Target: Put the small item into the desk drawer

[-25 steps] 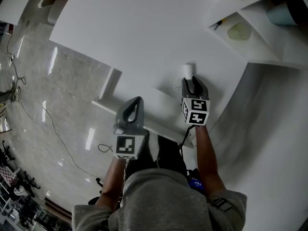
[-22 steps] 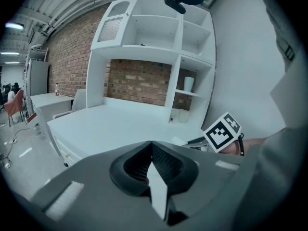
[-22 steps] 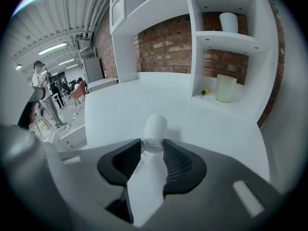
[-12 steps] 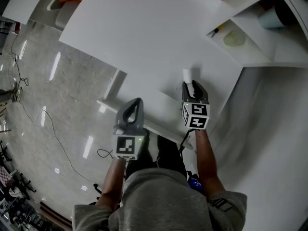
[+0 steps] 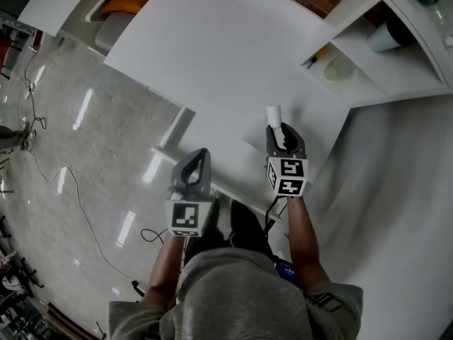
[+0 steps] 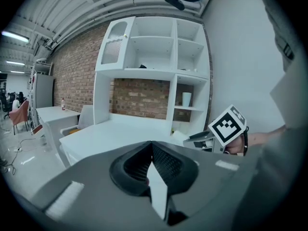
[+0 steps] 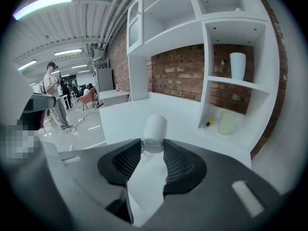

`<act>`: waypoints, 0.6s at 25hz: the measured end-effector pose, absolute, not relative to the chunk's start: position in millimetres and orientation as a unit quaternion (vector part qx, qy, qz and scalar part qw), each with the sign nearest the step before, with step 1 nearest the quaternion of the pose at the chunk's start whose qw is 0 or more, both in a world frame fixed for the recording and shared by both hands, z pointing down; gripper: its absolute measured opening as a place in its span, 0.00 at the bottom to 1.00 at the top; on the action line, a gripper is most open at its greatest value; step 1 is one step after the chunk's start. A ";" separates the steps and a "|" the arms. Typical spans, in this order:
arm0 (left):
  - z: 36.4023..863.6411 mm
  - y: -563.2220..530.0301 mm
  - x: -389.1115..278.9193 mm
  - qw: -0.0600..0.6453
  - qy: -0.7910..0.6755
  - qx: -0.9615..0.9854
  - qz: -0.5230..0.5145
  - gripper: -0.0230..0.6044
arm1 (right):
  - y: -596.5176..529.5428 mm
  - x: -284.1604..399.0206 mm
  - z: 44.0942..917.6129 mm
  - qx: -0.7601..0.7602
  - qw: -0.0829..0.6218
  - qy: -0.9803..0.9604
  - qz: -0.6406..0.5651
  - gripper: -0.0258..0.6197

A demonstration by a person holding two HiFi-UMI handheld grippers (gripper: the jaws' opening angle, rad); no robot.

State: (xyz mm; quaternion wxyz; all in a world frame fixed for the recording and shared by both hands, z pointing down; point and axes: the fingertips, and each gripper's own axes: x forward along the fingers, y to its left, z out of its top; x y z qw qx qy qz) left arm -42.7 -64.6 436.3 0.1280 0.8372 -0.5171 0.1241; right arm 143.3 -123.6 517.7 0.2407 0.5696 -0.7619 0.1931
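Spanning the head view, the white desk [image 5: 212, 55] carries a shelf unit [image 5: 382, 69] at its far right corner. Below its near edge juts a white ledge [image 5: 230, 163], probably the drawer, though I cannot tell whether it is open. 2 grippers hover there: the left gripper [image 5: 200, 153], jaws closed on nothing, and the right gripper [image 5: 282, 127], pinching the small item [image 5: 273, 113], a white cylinder, above that near edge. Pickup looks done; placing it in the drawer remains.

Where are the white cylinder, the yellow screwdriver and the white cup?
white cylinder [image 7: 155, 127], right gripper view, its curved side
yellow screwdriver [image 7: 210, 121], right gripper view, its handle
white cup [image 7: 237, 65], right gripper view, middle of its wall
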 end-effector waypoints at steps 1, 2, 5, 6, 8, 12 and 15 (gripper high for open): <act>432.9 -62.0 -44.5 0.125 -0.518 0.837 0.123 0.06 | -122.1 140.3 512.2 0.568 0.239 -0.765 0.189 0.27; 429.6 -59.1 -46.4 0.123 -0.520 0.837 0.121 0.06 | -120.2 137.3 507.0 0.567 0.238 -0.767 0.184 0.27; 419.1 -49.9 -53.2 0.115 -0.524 0.836 0.116 0.06 | -113.2 126.9 494.0 0.562 0.237 -0.774 0.172 0.27; 415.8 -47.1 -55.8 0.113 -0.526 0.835 0.114 0.06 | -110.8 122.7 490.2 0.559 0.237 -0.776 0.169 0.27; 409.9 -42.7 -61.4 0.110 -0.531 0.833 0.111 0.06 | -106.6 113.9 483.0 0.554 0.235 -0.782 0.163 0.27; 401.0 -36.6 -71.7 0.106 -0.544 0.826 0.104 0.06 | -99.4 95.5 471.3 0.539 0.231 -0.795 0.155 0.27; 395.1 -32.8 -80.6 0.102 -0.551 0.822 0.102 0.06 | -92.6 79.1 465.3 0.526 0.228 -0.805 0.153 0.27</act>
